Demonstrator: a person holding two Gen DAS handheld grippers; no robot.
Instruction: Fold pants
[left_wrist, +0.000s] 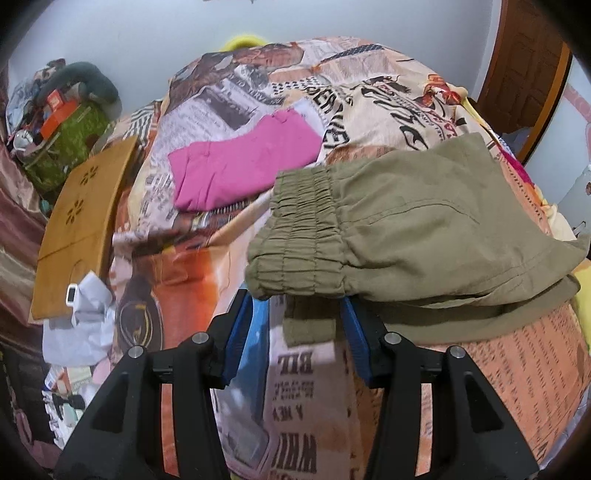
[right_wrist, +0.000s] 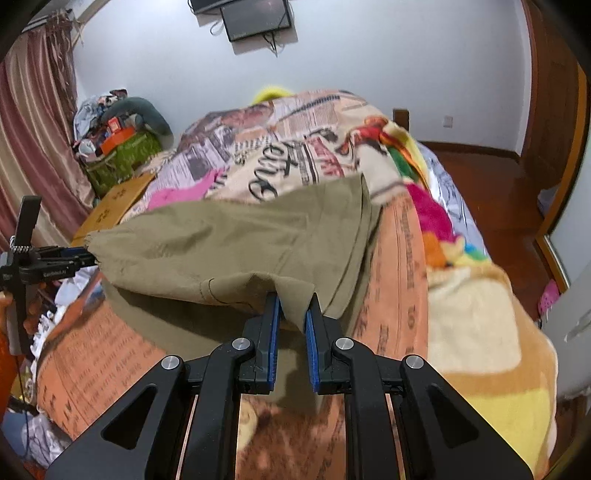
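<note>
pants: olive-green pair (left_wrist: 413, 225) lying on the bed, already doubled over on itself, elastic waistband (left_wrist: 299, 229) pointing toward the left side of the left wrist view. There's a lower layer sticking out underneath the top one.
left gripper: (left_wrist: 295, 314) fingers spread pretty wide, blue pads sitting right at the near edge of the waistband. Fabric drapes over the tips, so honestly I can't tell if it's pinching anything or just parked under it. Jaws look apart, though.
right gripper: (right_wrist: 293, 310) blue pads close in on a little tuft of the olive fabric at the near edge, cloth bunches up between them, so it's clamped on the pants.
left gripper from the other side: in the right wrist view you can see it off at the left edge, touching the far corner of the pants.
bed cover: newspaper-print blanket (left_wrist: 229, 122), orange and beige, under everything.
pink garment: folded pink piece (left_wrist: 243, 166) lying beyond the pants, apart from them.
wooden board: tan board with flower cutouts (left_wrist: 81, 229) beside the bed's left edge.
wall: a screen (right_wrist: 255, 18) hangs high up there.
</note>
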